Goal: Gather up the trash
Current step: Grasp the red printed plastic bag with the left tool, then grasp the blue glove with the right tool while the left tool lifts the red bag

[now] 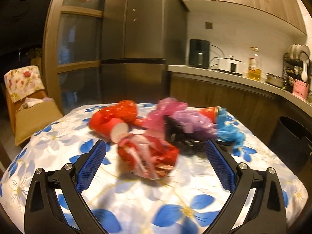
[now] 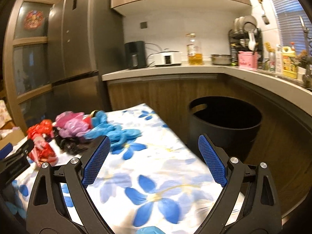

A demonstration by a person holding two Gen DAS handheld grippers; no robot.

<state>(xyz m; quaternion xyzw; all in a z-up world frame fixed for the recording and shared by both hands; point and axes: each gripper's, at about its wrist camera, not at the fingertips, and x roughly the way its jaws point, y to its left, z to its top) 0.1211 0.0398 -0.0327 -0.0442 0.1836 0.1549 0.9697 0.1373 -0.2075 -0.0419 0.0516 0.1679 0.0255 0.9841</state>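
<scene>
A heap of trash lies on the flowered tablecloth (image 1: 148,198): a red paper cup (image 1: 109,125), a red crumpled wrapper (image 1: 150,156), pink and purple plastic bags (image 1: 175,115), a black wrapper (image 1: 181,138) and a blue plastic bag (image 1: 230,130). My left gripper (image 1: 155,148) stands open just in front of the red wrapper, with nothing between its fingers. In the right wrist view the same heap (image 2: 64,134) sits at the left, the blue bag (image 2: 117,132) nearest. My right gripper (image 2: 154,143) is open over the table's right edge, holding nothing. A black bin (image 2: 224,124) stands on the floor beyond it.
A fridge (image 1: 134,44) and glass-door cabinet (image 1: 78,54) stand behind the table. The counter (image 2: 165,72) carries appliances, an oil bottle, a pot and a dish rack. A cardboard box (image 1: 35,117) sits left of the table. The left gripper's body (image 2: 15,163) shows at the left edge.
</scene>
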